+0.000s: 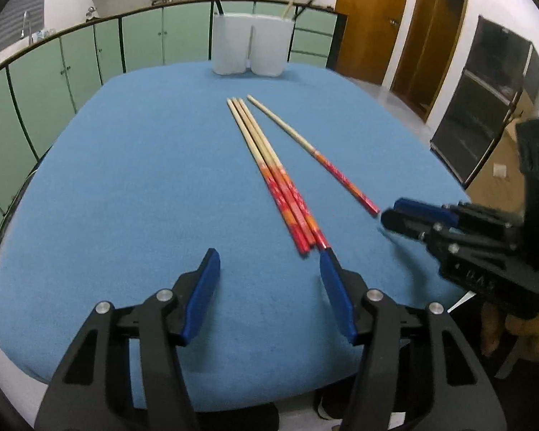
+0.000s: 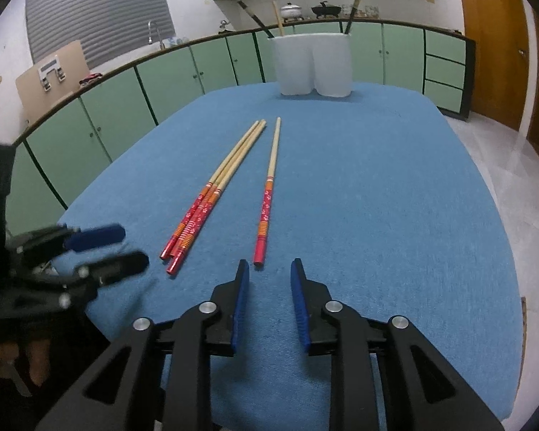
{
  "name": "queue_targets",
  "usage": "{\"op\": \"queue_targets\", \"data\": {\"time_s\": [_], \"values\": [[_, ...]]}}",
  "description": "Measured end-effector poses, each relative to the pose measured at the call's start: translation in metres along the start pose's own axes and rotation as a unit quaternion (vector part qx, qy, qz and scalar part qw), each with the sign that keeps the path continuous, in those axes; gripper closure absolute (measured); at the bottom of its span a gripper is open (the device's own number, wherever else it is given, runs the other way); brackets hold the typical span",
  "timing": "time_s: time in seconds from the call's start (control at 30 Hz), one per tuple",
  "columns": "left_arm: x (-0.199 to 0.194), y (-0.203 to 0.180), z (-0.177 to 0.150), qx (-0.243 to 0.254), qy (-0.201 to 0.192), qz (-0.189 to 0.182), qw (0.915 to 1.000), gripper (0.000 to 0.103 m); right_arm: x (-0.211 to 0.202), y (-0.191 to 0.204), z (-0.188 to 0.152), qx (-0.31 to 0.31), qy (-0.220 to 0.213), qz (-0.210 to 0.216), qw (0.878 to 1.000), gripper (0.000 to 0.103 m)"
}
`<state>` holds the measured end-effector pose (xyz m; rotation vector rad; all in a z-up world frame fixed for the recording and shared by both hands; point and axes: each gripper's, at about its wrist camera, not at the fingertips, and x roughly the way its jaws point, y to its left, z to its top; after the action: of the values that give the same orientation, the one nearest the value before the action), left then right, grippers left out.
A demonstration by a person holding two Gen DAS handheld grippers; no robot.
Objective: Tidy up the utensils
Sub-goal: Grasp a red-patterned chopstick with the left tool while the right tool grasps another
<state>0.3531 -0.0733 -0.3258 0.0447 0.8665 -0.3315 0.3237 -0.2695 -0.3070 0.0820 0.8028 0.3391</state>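
Three red-handled bamboo chopsticks (image 1: 269, 165) (image 2: 212, 194) lie bundled on the blue table (image 1: 125, 179) (image 2: 377, 197). A single matching chopstick (image 1: 312, 151) (image 2: 267, 194) lies apart to their right. My left gripper (image 1: 269, 262) (image 2: 133, 248) stands open and empty, its right fingertip right by the bundle's red ends. My right gripper (image 2: 270, 265) (image 1: 391, 212) has its jaws narrowly open with nothing between them, just behind the single chopstick's red end. A white two-pocket holder (image 1: 251, 43) (image 2: 312, 64) stands at the table's far edge with a few dark and pale utensils in it.
Green cabinets with a counter (image 2: 125, 107), a sink tap and pots run behind the table. A wooden door (image 1: 370, 18) and a dark shelf unit (image 1: 485, 107) stand to the right. A person's hand holds each gripper at the table's near edge.
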Motion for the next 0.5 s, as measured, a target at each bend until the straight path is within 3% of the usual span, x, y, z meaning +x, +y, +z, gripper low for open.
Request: {"op": "queue_targets", "data": {"time_s": [0.3, 0.4, 0.5], "values": [[0.007, 0.021, 0.008, -0.050, -0.005, 0.045, 0.9977, 0.050, -0.001, 0.000, 0.000, -0.002, -0.001, -0.002, 1.000, 0.079], [0.002, 0.024, 0.009, -0.059, -0.014, 0.028, 0.9978, 0.050, 0.003, 0.007, 0.000, -0.016, -0.003, 0.000, 1.000, 0.079], [0.006, 0.017, 0.010, -0.036, -0.015, 0.018, 0.9991, 0.050, 0.007, 0.013, -0.003, -0.035, -0.007, -0.009, 0.999, 0.079]]}}
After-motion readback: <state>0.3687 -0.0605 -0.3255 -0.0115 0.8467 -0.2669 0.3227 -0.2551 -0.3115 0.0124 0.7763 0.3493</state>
